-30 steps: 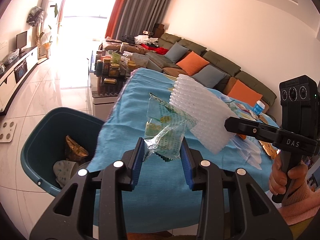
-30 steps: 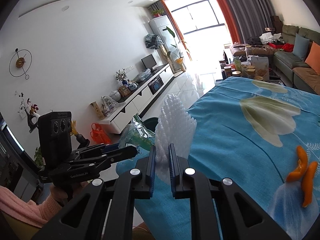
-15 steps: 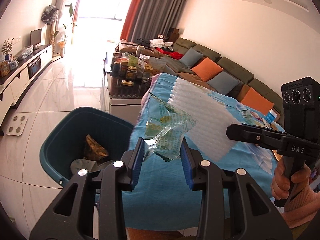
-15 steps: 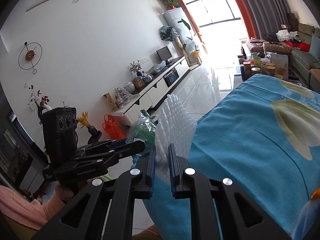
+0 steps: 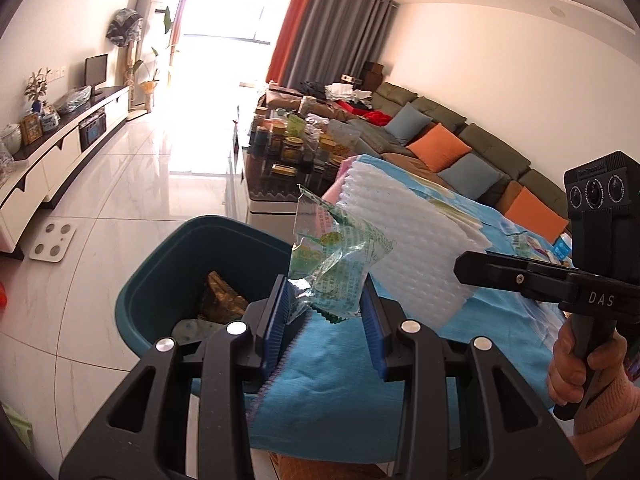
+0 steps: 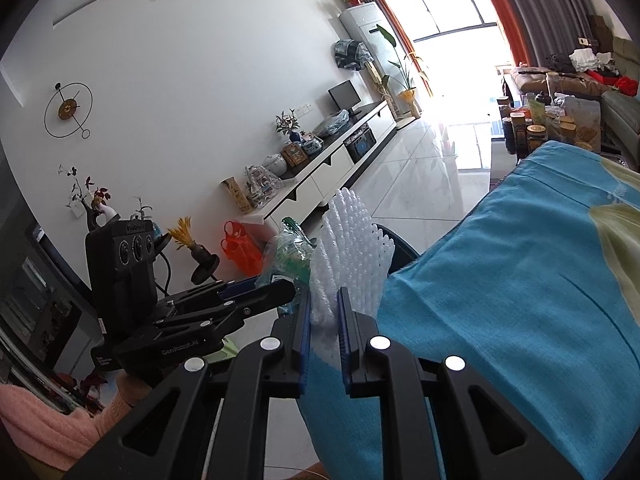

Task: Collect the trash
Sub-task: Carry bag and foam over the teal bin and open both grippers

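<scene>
My left gripper [image 5: 326, 316] is shut on a crumpled clear plastic wrapper [image 5: 336, 264] with green print, held at the table's left edge beside the teal trash bin [image 5: 160, 280]. The bin holds a brown wrapper [image 5: 220, 300] and other scraps. My right gripper [image 6: 324, 316] is shut on a white foam net sheet [image 6: 352, 256], which also shows in the left wrist view [image 5: 412, 248] just right of the wrapper. The wrapper shows in the right wrist view [image 6: 288, 256] too, left of the foam. The right gripper's body [image 5: 560, 284] sits at the right of the left wrist view.
The table carries a blue floral cloth [image 6: 520, 280] with litter at its far right [image 5: 532, 244]. A glass coffee table with jars [image 5: 288, 148] stands beyond it, a sofa with cushions [image 5: 460, 152] right, a white TV cabinet [image 5: 60, 152] left. A white scale [image 5: 52, 242] lies on the tiled floor.
Both grippers have swung left with their loads, away from over the table. The bin now sits nearer the middle of the left wrist view, close under the wrapper.
</scene>
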A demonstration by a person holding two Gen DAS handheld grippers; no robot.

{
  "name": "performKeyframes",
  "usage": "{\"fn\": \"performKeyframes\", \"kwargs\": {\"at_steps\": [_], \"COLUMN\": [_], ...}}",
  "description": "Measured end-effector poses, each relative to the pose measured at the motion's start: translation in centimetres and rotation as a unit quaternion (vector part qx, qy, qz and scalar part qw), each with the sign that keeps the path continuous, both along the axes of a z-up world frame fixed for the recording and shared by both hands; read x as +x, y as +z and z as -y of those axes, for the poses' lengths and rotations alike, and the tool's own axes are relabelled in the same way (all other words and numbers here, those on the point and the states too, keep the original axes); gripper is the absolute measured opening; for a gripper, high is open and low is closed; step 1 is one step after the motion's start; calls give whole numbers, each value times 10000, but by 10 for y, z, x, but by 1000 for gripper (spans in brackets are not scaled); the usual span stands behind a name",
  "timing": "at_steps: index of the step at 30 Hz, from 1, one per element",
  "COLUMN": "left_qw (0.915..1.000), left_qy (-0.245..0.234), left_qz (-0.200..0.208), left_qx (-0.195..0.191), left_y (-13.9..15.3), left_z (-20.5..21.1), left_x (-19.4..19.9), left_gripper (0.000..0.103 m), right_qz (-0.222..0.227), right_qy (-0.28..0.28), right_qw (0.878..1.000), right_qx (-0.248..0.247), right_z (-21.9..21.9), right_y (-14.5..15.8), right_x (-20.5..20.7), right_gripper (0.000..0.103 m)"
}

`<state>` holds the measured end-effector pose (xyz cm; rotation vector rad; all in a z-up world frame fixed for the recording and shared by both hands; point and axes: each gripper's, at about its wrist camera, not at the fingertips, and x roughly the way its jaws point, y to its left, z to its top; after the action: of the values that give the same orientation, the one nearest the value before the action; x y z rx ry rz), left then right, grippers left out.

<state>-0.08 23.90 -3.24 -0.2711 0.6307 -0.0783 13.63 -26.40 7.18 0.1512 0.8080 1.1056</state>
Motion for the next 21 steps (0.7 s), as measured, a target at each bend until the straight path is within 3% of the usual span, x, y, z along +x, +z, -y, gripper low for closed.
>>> {"fn": "performKeyframes", "kwargs": {"at_steps": [21], "left_qw": [9978], "left_qy": [586], "left_qz": [-307], "left_qx": [10], "left_y": [-23], "left_z": [-31], "left_x": [5], "left_gripper": [35], "right_qz": [-457], "right_qy": [252], "right_qw": [9986], "right_qx": [43], "right_z": [-51], "right_y": [-12], "right_x": [25], "right_gripper": [11]}}
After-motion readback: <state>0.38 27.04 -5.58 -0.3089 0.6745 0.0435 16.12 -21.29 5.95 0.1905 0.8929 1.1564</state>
